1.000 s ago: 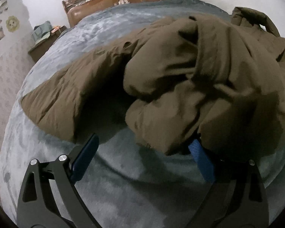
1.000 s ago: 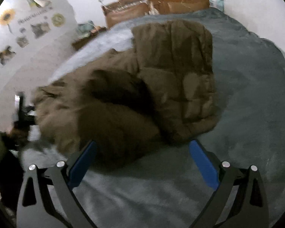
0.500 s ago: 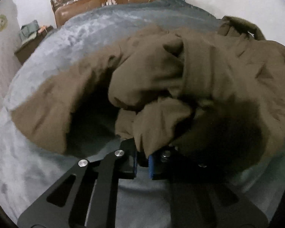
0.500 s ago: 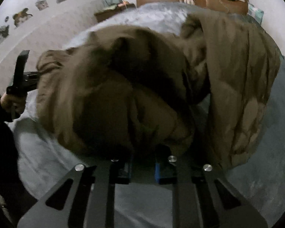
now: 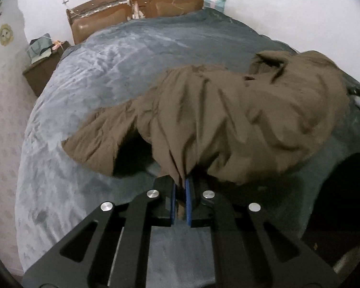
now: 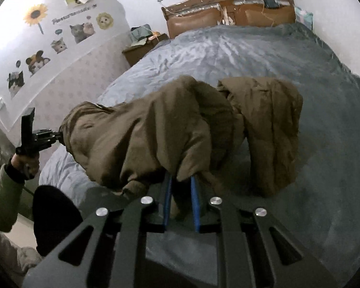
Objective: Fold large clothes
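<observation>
No legible text, wall lettering [image 6: 74, 14] blurred.

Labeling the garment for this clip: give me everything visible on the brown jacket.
The brown jacket is a bulky, padded coat of matte olive-brown fabric, crumpled and bunched. The left gripper and right gripper are each shut on its near edge, so it hangs between them, stretched, while the far parts with quilted panels trail onto the grey bedspread. Whether any fastening shows cannot be told.
</observation>
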